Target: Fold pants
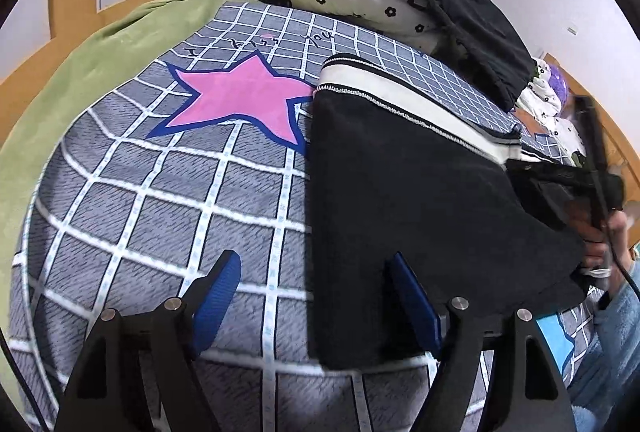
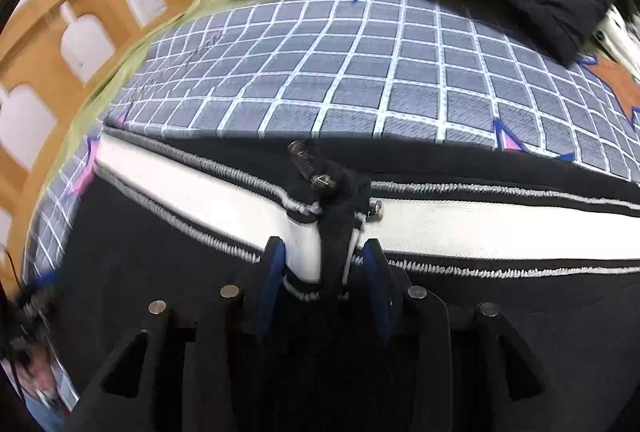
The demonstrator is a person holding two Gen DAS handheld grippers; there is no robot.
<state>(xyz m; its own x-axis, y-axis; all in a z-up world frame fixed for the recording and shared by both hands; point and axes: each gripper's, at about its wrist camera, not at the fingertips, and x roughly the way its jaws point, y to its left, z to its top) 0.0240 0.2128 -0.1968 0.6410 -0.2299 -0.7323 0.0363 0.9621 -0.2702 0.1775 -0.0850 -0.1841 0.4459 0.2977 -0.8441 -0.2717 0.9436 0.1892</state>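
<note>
- Pants [image 1: 420, 199] of black fleece with a white, stitched side stripe [image 2: 480, 228] lie part-folded on my bed's grey checked blanket [image 1: 160, 199].
- My left gripper [image 1: 316, 296] is released; one blue finger [image 1: 412, 308] sits over the black edge, the other over blanket.
- My right gripper [image 2: 324, 272] straddles the stripe and drawstring [image 2: 332, 199]; its fingers look not yet clamped.
- I'd pinch both layers squarely before lifting.

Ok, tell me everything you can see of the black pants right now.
The black pants lie flat on the grid-patterned bedspread, already folded. The fabric looks soft and matte; a white side stripe edged with white zigzag stitching runs along them. A black drawstring with dark tips crosses the stripe. The right tongs straddle that drawstring and stripe; the left tongs stand open over the near edge.
</note>
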